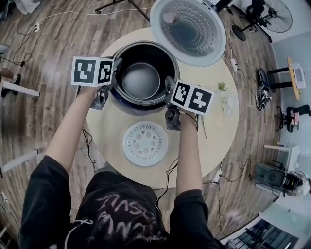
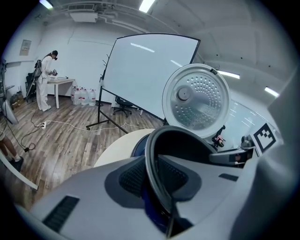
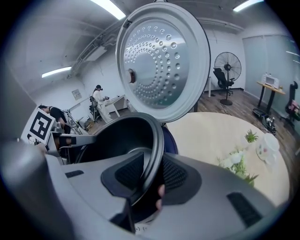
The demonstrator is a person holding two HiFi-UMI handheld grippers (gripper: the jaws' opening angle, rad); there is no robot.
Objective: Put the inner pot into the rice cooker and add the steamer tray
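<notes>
Step 1 of 2, apparently near done: inner pot (image 1: pixel 141 80) low in rice cooker (image 1: pixel 125 106), rim pinched narrow by left gripper (image 2: pixel 154 177) and right gripper (image 3: pixel 149 177); next likely both release, then fetch steamer tray (image 1: pixel 145 143) from table (image 1: pixel 216 121).

Floor (image 1: pixel 48 58): grey-brown wood planks.
Desk (image 1: pixel 221 104): round, pale top.
Screen (image 2: pixel 140 75): large white board on dark stand.
Fan (image 3: pixel 227 63): standing, near far wall.
Ceiling strips (image 3: pixel 110 7): lit.

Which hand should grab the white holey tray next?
Probably the right. Both grippers clamp the rim of the inner pot, but the right gripper sits closer to the steamer tray on the table than the left gripper.
</notes>
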